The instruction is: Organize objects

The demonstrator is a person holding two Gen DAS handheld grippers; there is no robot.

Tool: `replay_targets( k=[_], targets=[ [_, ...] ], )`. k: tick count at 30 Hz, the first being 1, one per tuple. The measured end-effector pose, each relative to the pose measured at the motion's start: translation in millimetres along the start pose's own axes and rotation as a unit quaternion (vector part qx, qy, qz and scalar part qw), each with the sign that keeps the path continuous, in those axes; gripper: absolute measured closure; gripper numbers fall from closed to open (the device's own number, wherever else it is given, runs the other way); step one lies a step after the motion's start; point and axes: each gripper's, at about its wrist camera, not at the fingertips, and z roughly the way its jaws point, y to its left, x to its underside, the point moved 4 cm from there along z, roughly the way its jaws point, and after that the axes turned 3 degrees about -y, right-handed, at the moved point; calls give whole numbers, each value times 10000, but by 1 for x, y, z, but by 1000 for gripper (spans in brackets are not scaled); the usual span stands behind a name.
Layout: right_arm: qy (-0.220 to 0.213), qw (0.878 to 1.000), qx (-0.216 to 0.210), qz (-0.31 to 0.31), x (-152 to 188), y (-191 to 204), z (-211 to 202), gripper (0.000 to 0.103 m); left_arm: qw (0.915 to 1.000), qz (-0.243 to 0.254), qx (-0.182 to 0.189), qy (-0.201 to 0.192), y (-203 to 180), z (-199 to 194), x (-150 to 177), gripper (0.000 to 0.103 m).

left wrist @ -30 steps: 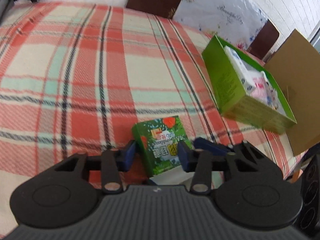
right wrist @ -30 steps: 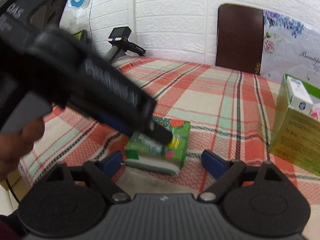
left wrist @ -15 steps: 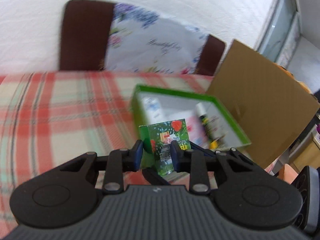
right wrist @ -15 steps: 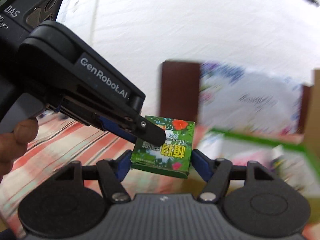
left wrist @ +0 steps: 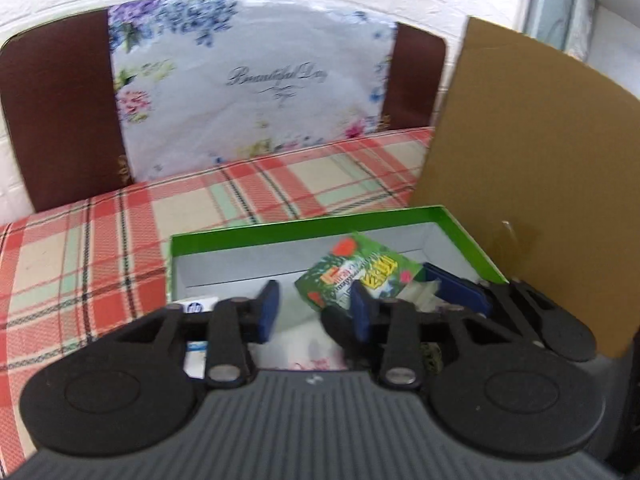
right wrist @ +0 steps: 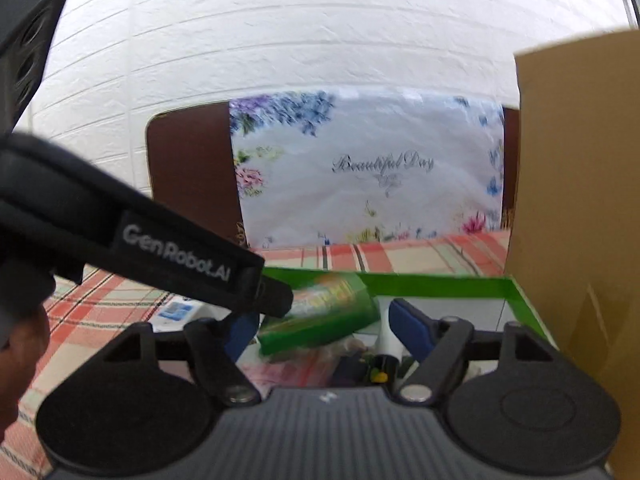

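Both claws hang over the green box (left wrist: pixel 304 228), which sits on the plaid-covered surface (left wrist: pixel 80 240). Left claw (left wrist: pixel 314 308): its blue pads stand apart with only the white floor of the box between them — released, gripping nothing. The small green packet (left wrist: pixel 356 274) lies tilted inside the box, just to the right of that gap, its near edge behind the left claw's right pad; whether it touches that pad cannot be told. Right claw (right wrist: pixel 324 330) is spread wide as well, and in its view the packet (right wrist: pixel 324 316) sits tilted between its two blue pads, blurred, clear of the right pad; contact with the left pad is hidden behind the black arm of the other tool that crosses the view from the left. That arm carries white lettering, and its tip overlaps the packet's left end. A bare hand (right wrist: pixel 20 360) shows at the left edge of the right view. Other things lie in the box: a white carton with a blue mark (left wrist: pixel 198 306) at its left side and pink wrapping (right wrist: pixel 280 372) near its front — details are too blurred to read. A brown cardboard sheet (left wrist: pixel 520 168) stands just right of the box, and a flowered cloth (left wrist: pixel 248 80) hangs over a dark brown chair back (left wrist: pixel 56 120) beyond the surface, against a white brick wall (right wrist: pixel 320 20).
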Motion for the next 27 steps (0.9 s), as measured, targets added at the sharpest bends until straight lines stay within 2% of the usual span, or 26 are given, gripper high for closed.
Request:
replay_targets(
  k=[2, 5, 9, 13, 17, 21, 23, 25, 27],
  targets=[
    [-77, 9997, -61, 219, 5, -6, -7, 27, 9999, -12, -81, -62, 3, -10, 0, 55],
    [-163, 9992, -30, 371, 17, -6, -26, 27, 9989, 171, -439, -57, 3, -19, 4, 53],
    [-246, 9976, 22, 642, 19, -10, -46, 28, 9980, 207, -588, 45, 5, -34, 14, 53],
    [-228, 9968, -5, 763, 23, -6, -72, 28, 9954, 392, -866, 90, 9, -52, 29, 46],
    [-203, 9954, -41, 937, 24, -4, -92, 28, 9935, 468, -1026, 127, 14, -68, 41, 44],
    [-142, 9934, -131, 1131, 24, -1, -104, 28, 9928, 356, -1140, 110, 22, -86, 52, 28],
    [-66, 9922, -206, 1225, 25, 1, -108, 27, 9920, 319, -1221, 68, 25, -95, 57, 24],
    [14, 9905, -261, 1352, 27, 4, -112, 27, 9913, 264, -1290, 51, 30, -103, 61, 12],
    [99, 9885, -331, 1473, 29, 8, -116, 27, 9901, 178, -1393, 40, 34, -111, 67, 4]
  ],
)
